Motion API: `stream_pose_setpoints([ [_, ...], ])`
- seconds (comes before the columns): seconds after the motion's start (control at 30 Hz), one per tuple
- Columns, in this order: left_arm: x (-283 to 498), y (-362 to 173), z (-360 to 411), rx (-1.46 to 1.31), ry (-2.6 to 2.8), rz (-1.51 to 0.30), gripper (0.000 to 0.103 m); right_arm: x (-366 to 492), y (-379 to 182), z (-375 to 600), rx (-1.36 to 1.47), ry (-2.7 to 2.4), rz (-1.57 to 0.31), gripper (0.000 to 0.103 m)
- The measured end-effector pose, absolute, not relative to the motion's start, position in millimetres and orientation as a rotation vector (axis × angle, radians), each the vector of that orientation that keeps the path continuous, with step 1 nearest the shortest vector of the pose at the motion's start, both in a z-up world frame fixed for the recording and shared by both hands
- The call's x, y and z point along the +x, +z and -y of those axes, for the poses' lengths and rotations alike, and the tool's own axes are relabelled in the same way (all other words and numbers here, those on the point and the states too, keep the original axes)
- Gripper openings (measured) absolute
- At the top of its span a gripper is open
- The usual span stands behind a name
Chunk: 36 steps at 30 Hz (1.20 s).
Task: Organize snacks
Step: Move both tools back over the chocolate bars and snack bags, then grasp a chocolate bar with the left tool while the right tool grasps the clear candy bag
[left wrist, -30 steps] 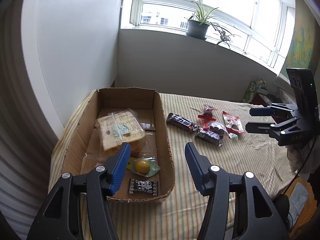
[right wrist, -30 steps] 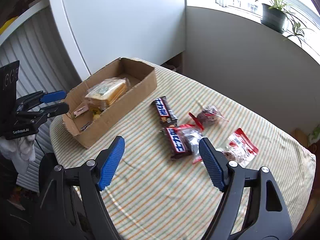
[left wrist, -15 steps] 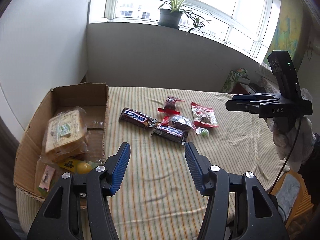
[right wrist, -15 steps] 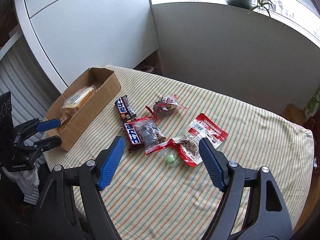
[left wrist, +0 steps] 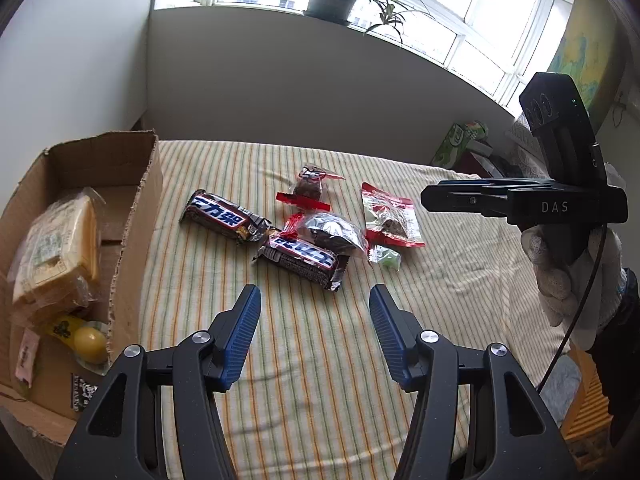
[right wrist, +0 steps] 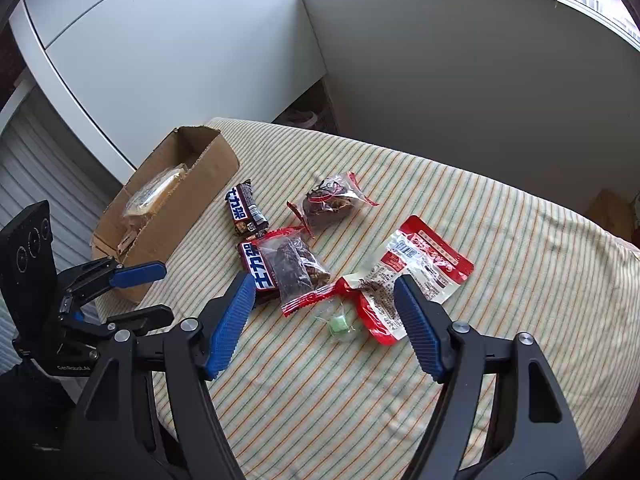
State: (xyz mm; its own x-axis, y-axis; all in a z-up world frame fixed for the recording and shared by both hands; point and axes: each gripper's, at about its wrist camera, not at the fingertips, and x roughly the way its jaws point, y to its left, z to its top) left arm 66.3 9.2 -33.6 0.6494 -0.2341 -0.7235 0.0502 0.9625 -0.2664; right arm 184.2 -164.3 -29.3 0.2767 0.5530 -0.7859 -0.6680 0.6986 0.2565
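Reach stage. Left gripper (left wrist: 315, 312) and right gripper (right wrist: 325, 308) both gape, empty, above loose snacks (left wrist: 304, 236) on striped cloth (left wrist: 280, 360). Cardboard box (left wrist: 136, 216) sits left, part-filled. Next, probably: descend, pinch one wrapper.

My left gripper (left wrist: 315, 330) is no longer over the cardboard box (left wrist: 132, 216); it has swung right and now hangs over the striped cloth (left wrist: 304, 380), pointing at the nearer chocolate bar (left wrist: 301, 259). My right gripper (right wrist: 325, 322) has come in from the box side and dropped closer, so the small green candy (right wrist: 338, 325) and the red-and-white pouch (right wrist: 416, 268) now sit between its spread fingers.
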Motion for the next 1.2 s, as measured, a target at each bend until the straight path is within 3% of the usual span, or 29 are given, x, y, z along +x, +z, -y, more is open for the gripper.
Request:
stream_pose_setpoints([
  [0.27, 93, -49, 0, -0.234, -0.154, -0.894, 0.046, 192, -51, 123, -0.219, 0.894, -1.048, 0.070],
  [0.4, 103, -59, 3, -0.228, -0.147, -0.920, 0.046, 201, -68, 109, -0.227, 0.918, -1.099, 0.056],
  [1.2, 145, -86, 10, -0.200, -0.092, -0.989, 0.048, 229, -103, 106, -0.168, 0.946, -1.167, 0.048],
])
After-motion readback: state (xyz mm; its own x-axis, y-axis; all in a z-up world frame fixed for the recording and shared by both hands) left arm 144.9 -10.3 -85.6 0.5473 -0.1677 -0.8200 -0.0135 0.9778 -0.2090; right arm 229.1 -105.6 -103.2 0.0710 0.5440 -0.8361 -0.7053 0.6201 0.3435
